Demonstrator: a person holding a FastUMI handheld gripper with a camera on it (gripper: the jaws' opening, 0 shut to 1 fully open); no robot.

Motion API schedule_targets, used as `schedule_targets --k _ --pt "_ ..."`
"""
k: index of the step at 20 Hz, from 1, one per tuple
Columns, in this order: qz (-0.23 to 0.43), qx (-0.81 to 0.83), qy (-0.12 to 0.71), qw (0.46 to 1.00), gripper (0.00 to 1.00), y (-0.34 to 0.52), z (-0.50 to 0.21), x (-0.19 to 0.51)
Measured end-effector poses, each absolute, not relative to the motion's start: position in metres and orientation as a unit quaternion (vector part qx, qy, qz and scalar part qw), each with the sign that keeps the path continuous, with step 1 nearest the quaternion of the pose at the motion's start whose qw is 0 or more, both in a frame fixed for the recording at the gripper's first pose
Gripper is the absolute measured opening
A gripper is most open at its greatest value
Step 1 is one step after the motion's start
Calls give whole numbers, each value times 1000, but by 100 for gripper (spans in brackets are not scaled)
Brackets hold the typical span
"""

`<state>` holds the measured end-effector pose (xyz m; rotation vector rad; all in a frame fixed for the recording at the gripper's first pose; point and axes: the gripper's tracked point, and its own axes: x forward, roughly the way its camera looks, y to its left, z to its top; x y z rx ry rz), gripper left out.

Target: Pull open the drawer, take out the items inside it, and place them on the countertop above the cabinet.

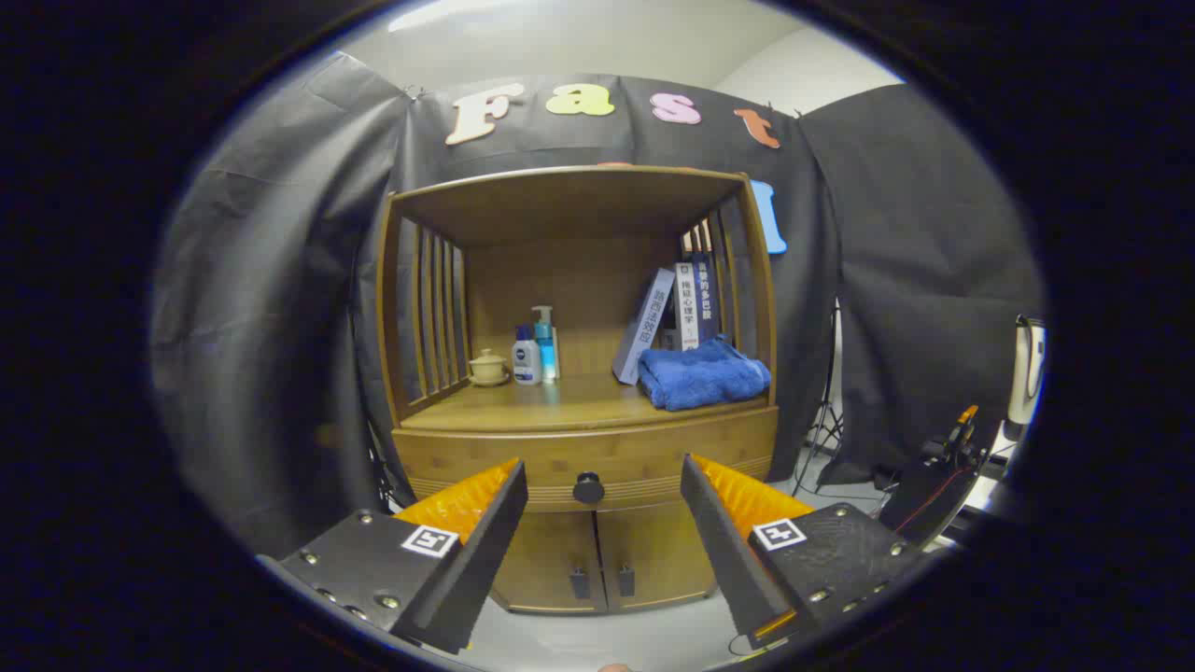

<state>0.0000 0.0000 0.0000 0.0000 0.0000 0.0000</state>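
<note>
Ahead, the gripper point(602, 485) hung with its fingers spread wide, gripping nothing; the round black knob point(588, 487) of the closed wooden drawer point(523, 453) sat between the tips. On the wooden countertop point(560, 403) above — at twelve o'clock from the knob — stood a small lidded ceramic cup point(487, 367), two pump bottles point(535, 355), leaning books point(674, 317) and a folded blue towel point(702, 373) at one o'clock.
</note>
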Motion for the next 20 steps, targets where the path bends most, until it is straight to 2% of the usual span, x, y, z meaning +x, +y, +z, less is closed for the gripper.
schedule_targets --k 13,20 --pt "13 -25 0 1000 99 10 -9 6" --pt "6 -16 0 1000 99 10 -16 34"
